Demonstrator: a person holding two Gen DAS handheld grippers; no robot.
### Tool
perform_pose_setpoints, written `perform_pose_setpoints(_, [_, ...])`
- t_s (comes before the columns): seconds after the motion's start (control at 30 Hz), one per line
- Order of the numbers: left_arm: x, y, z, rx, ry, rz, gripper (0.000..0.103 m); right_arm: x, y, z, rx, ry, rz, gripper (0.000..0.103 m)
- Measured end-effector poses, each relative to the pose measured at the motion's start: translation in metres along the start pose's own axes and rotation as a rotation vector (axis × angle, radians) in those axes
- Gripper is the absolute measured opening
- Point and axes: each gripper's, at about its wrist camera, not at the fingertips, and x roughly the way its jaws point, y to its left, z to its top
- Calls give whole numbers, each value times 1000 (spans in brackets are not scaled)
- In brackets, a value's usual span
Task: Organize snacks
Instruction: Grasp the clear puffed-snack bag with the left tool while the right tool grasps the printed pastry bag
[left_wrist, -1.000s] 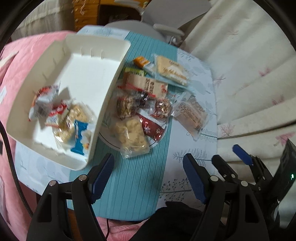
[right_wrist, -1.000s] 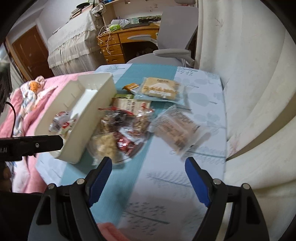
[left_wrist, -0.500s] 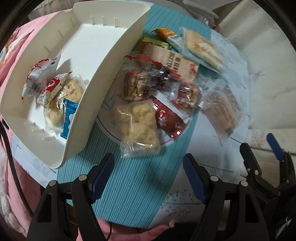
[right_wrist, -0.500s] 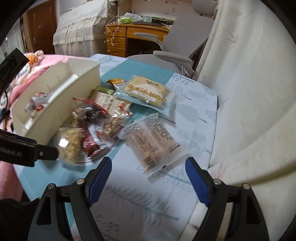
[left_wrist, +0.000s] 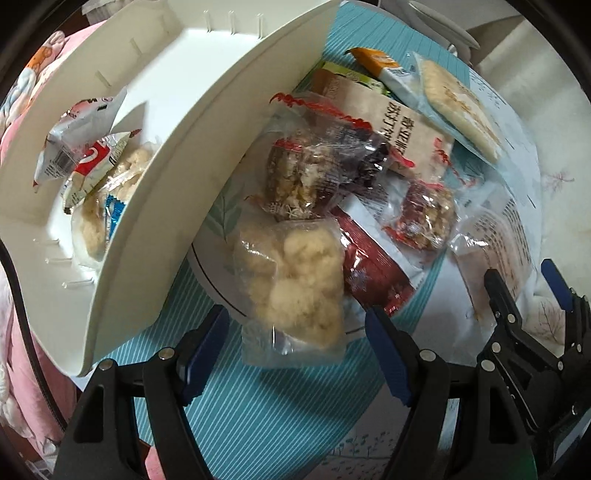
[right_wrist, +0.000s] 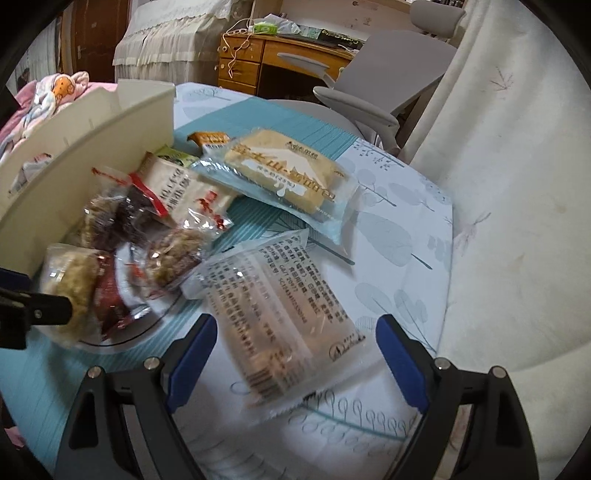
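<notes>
A pile of wrapped snacks lies on a white plate (left_wrist: 218, 291) on the teal-striped cloth. My left gripper (left_wrist: 297, 350) is open, its jaws on either side of a clear bag of pale puffed snack (left_wrist: 295, 280). A cream tray (left_wrist: 166, 206) at the left holds several snack packets (left_wrist: 92, 162). My right gripper (right_wrist: 295, 354) is open and straddles a clear flat packet with printed text (right_wrist: 273, 314). Behind that packet lies a cracker pack in blue wrap (right_wrist: 284, 173). The right gripper also shows in the left wrist view (left_wrist: 524, 291).
A dark red packet (left_wrist: 373, 273), nut clusters (left_wrist: 306, 177) and a beige printed pack (left_wrist: 402, 136) crowd the plate. A grey office chair (right_wrist: 373, 92) and wooden desk (right_wrist: 258, 62) stand beyond the table. A white sofa (right_wrist: 517, 221) borders the right; pink bedding (left_wrist: 22, 332) the left.
Both grippers have moved forward and down toward the table. The left now brackets the puffed snack bag; the right now brackets the clear printed packet. Both stayed open.
</notes>
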Motion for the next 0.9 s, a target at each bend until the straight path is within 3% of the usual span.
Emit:
perform_pose_setpoints(0.4, [29,8,10,-41,18,-20,61,36,8,5,-30,16,33,96])
perform_pose_setpoints(0.63, [35,8,15,-29,18,-36,54,47,-6,7,90,56,112,97])
perform_pose_setpoints(0.9, [39,12,21,-29,31,-48,50,52,-12,7,162,104,125,94])
